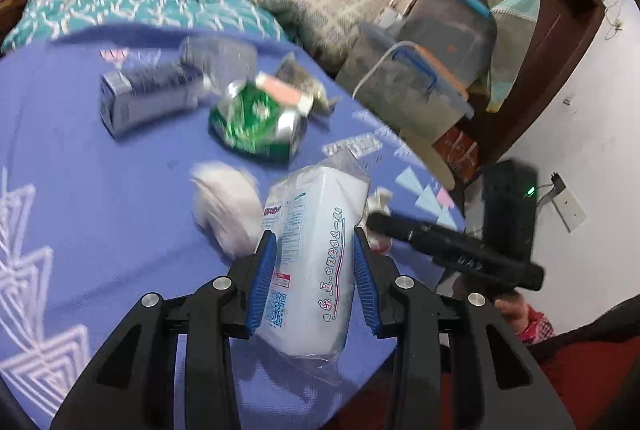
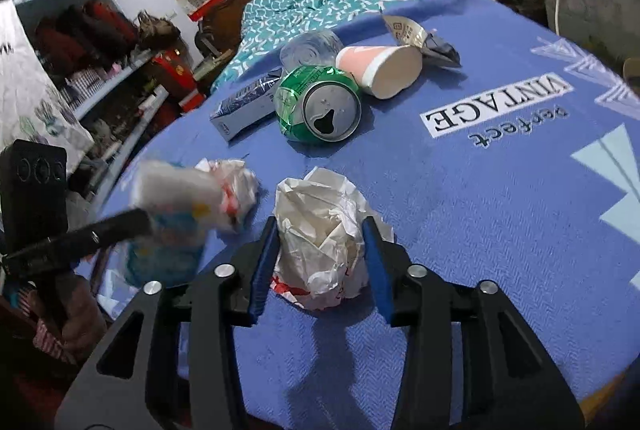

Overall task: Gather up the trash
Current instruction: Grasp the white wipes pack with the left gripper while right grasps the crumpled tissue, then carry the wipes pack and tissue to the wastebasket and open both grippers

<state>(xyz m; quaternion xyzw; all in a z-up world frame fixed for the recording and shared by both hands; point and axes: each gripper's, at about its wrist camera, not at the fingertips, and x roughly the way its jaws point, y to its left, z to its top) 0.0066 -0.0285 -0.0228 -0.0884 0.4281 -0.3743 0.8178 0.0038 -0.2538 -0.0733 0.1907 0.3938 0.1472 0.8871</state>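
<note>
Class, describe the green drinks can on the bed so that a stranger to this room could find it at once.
Start at the blue blanket printed with the word VINTAGE. Near its middle lies a cluster of trash; the green can lies on its side there, between a blue-and-white carton and a pink-and-white paper cup. It alone is shiny green metal, dented, its silver top showing an open drinking hole.

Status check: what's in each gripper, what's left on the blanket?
Left gripper shut on tissue pack. Right gripper astride crumpled paper, grip unclear. Green can, paper cup, box remain.
</note>
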